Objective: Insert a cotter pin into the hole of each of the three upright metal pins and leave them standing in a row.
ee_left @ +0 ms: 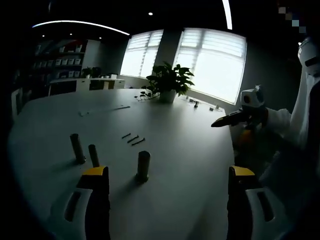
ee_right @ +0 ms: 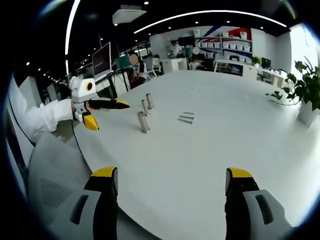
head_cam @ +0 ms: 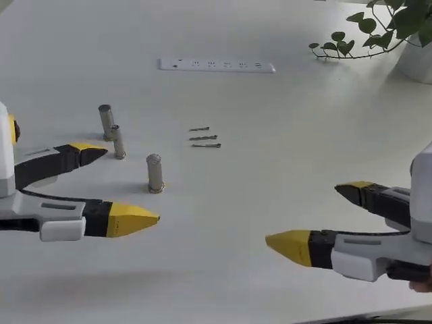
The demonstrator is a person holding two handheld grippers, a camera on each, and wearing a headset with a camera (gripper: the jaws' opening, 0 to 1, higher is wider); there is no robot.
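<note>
- The left gripper point(head_cam: 133, 183) has its 2 yellow-tipped jaws spread wide with nothing between them. It hovers over the left side of the white worktop point(head_cam: 283, 108), tips pointing right.
- The right gripper point(head_cam: 301, 213) is just as wide open and holds nothing. It hovers over the near right side of the worktop, tips pointing left toward the other gripper, and the 2 are well apart.
- The 3 metal pins stand upright on the worktop in a slanting row by the left gripper.
- The nearest pin point(head_cam: 155, 173) stands off the ends of the left jaws, touching neither.
- The middle pin point(head_cam: 119, 142) appears just beside the tip of the far left jaw in the head view. I cannot tell whether they touch.
- The far pin point(head_cam: 106, 121) stands close behind the middle one. The nearest pin is set further from these 2.
- The holes in the pins are too small to make out.
- The 3 cotter pins point(head_cam: 204, 138) lie flat side by side on the worktop, right of the metal pins and apart from them, well away from both grippers.
- A white power strip point(head_cam: 216, 65) lies further back on the worktop.
- A trailing green plant point(head_cam: 378, 27) in a white pot point(head_cam: 415, 64) stands at the far right corner.
</note>
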